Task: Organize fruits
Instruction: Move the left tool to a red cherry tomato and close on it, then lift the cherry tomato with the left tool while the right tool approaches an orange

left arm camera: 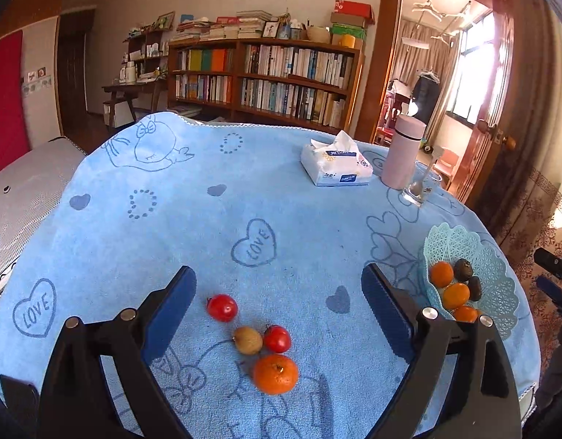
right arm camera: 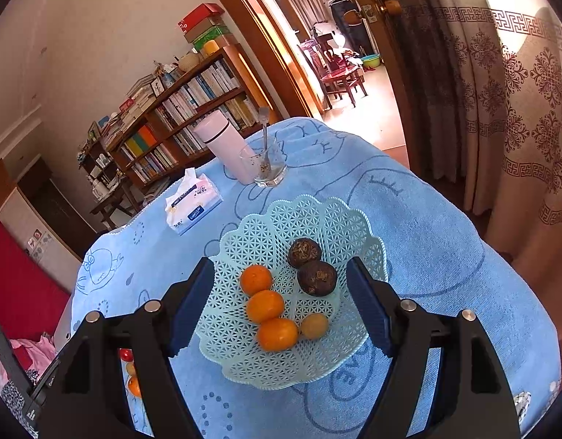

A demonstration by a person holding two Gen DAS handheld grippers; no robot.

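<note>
Blue towel (left arm camera: 281, 190) covers the table; bookshelf (left arm camera: 266, 77) and doorway behind. Left gripper (left arm camera: 279, 292) and right gripper (right arm camera: 281, 289) both spread, empty, above fruits (left arm camera: 259, 340) and basket (right arm camera: 306, 216).

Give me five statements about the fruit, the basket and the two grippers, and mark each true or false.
1. Three oranges lie in the basket. True.
2. The left gripper holds the orange on the towel. False: its fingers stand open, clear of the fruit.
3. Four fruits remain on the towel. True.
4. The basket is empty of dark fruits. False: two dark fruits lie in it.
5. The right gripper is open above the basket. True.
</note>
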